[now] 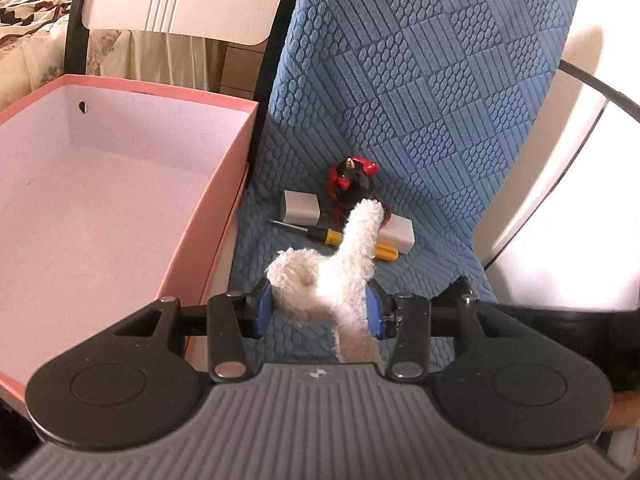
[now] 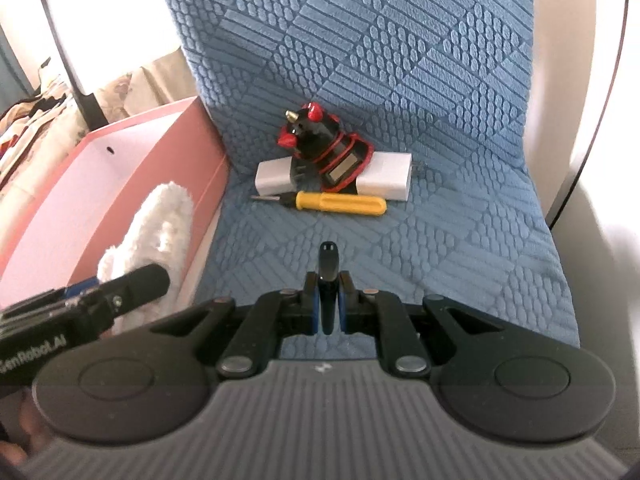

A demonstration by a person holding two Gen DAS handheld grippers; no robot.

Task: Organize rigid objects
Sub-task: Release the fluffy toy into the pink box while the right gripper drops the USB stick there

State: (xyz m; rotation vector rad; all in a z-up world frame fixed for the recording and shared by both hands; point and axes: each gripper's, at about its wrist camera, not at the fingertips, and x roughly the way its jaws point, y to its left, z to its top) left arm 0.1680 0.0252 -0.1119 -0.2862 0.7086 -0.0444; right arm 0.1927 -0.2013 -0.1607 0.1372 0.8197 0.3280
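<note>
While the left tongs (image 1: 320, 312) clamp a fluffy white cloth (image 1: 352, 264) between their blue pads, the fabric stands up in a curled tuft above the jaws, over the front of the blue quilted chair seat (image 1: 420, 264) and just beside the pink box (image 1: 120, 184). That box sits open to the left of the chair, its pale interior showing only a small round hole in the far wall. From the right wrist view, the right tongs (image 2: 328, 304) are closed on a slim black object (image 2: 329, 276) that sticks up between the pads; what it is I cannot tell. Farther back on the seat, near the backrest, lies a small cluster: a yellow-handled screwdriver (image 2: 340, 203) lies flat at the front, its metal tip pointing toward the box. Just behind it are two white charger blocks (image 2: 386, 182), one to each side. Lying across both and between them is a black device wrapped in red cord (image 2: 326, 148), with red caps and a brass tip at its far end. In that same view the cloth (image 2: 160, 220) and left tongs (image 2: 120, 296) appear at the left edge, against the box's outer wall.
</note>
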